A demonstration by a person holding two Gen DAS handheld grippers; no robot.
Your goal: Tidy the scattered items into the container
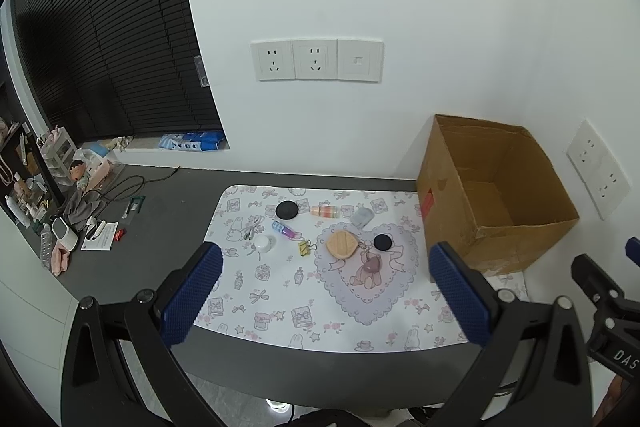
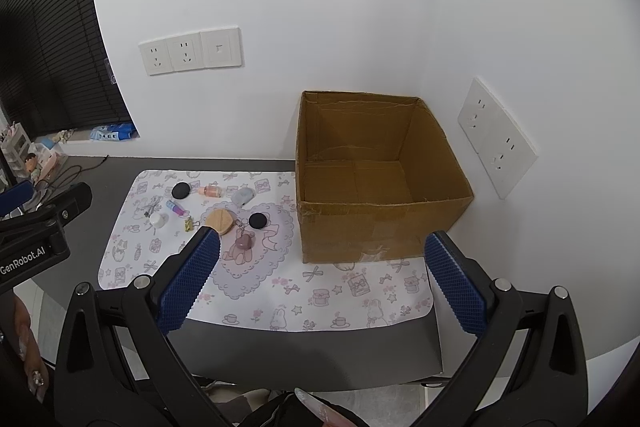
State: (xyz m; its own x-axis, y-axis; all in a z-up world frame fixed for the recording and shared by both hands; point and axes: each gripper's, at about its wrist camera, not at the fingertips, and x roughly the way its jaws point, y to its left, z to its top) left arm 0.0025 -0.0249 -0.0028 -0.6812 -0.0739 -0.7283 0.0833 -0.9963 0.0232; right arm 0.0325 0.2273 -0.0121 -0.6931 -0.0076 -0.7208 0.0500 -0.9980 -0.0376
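Note:
An open cardboard box point(image 1: 492, 187) point(image 2: 376, 171) stands empty at the mat's right side. Small items lie scattered on the patterned mat point(image 1: 280, 299): two black discs point(image 1: 286, 209) point(image 1: 383, 241), an orange bottle point(image 1: 325, 211), a blue-purple tube point(image 1: 285, 229), a white cap point(image 1: 265, 243), a yellow binder clip point(image 1: 305, 247), a wooden heart-shaped piece point(image 1: 341, 244) point(image 2: 220, 220), a pink bear keychain point(image 1: 370, 264) point(image 2: 244, 240) and a grey pouch point(image 1: 362, 217). My left gripper point(image 1: 326, 291) hangs open above the mat's front. My right gripper point(image 2: 322, 275) is open too, in front of the box.
The mat lies on a dark desk point(image 1: 168, 211) against a white wall with sockets point(image 1: 316, 59). Clutter, cables and a doll point(image 1: 78, 173) fill the desk's left end. More sockets point(image 2: 496, 137) sit on the right wall beside the box. Black blinds point(image 1: 100, 27) hang at the left.

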